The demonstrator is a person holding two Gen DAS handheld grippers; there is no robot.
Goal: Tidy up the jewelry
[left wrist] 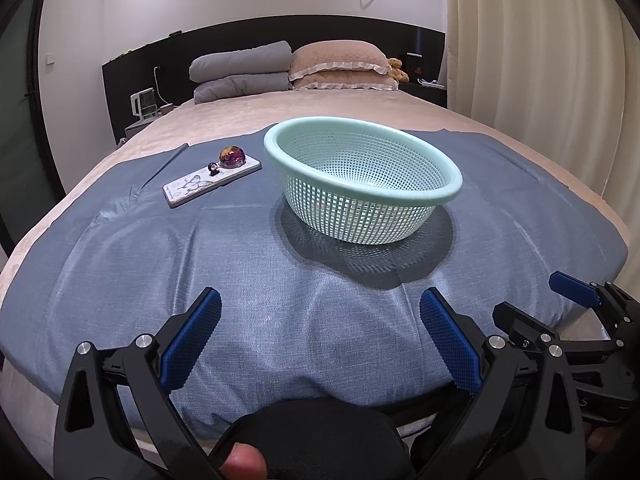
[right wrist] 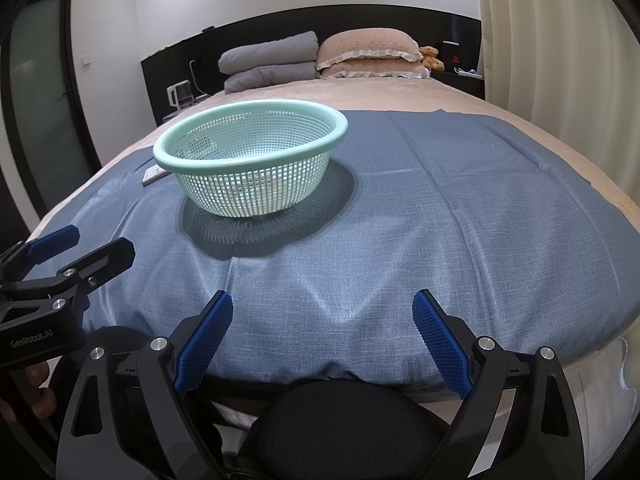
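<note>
A mint-green mesh basket (left wrist: 362, 178) stands empty on a blue cloth (left wrist: 280, 280) over the bed; it also shows in the right wrist view (right wrist: 250, 162). Left of it lies a flat white butterfly-print case (left wrist: 210, 184) with a purple-gold round ornament (left wrist: 232, 156) and a small dark bead (left wrist: 213, 167) on top. In the right wrist view only a corner of the case (right wrist: 154, 174) shows behind the basket. My left gripper (left wrist: 320, 312) is open and empty above the cloth's near edge. My right gripper (right wrist: 322, 312) is open and empty beside it, to the right.
The bed runs back to grey pillows (left wrist: 244, 70), pink pillows (left wrist: 340, 66) and a dark headboard (left wrist: 280, 36). A teddy bear (left wrist: 397, 68) sits by the pillows. Curtains (left wrist: 540, 40) hang on the right. A nightstand with a small appliance (left wrist: 143, 105) stands at the back left.
</note>
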